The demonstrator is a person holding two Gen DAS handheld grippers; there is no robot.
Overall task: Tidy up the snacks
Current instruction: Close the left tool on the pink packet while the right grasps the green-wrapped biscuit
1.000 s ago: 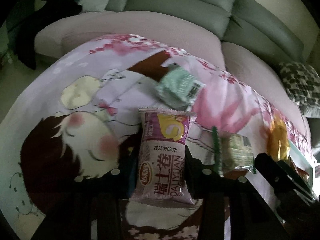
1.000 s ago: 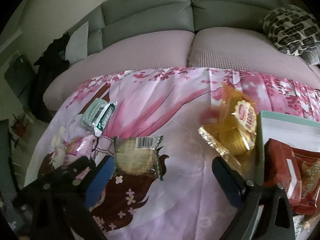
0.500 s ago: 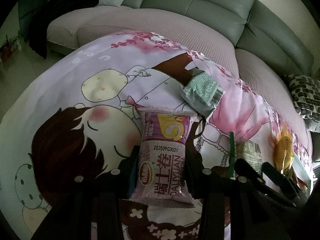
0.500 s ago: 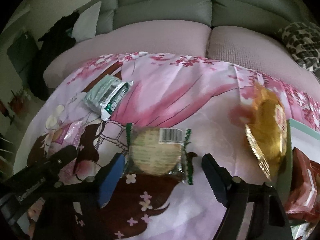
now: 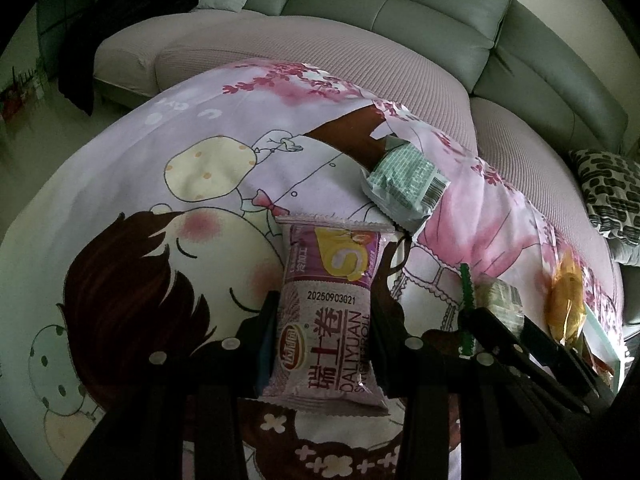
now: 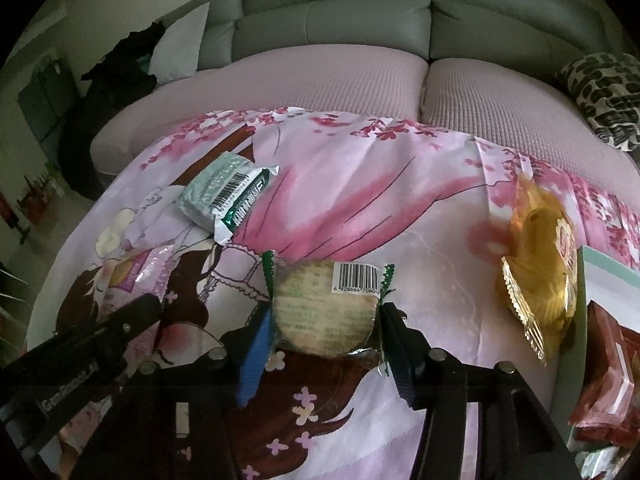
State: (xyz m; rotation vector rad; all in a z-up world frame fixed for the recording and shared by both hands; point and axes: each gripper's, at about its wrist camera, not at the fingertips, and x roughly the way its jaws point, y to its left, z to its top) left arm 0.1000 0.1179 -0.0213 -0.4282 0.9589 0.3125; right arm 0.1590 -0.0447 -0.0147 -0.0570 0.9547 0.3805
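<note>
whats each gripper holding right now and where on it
The left gripper clamps the purple swiss roll packet by the side edges of its lower half. The right gripper pinches the round green-edged biscuit pack at its two sides.

cartoon-print sheet (image 6: 360, 208): green packet (image 6: 224, 196), gold snack (image 6: 540, 272), white tray (image 6: 608, 276).
</note>
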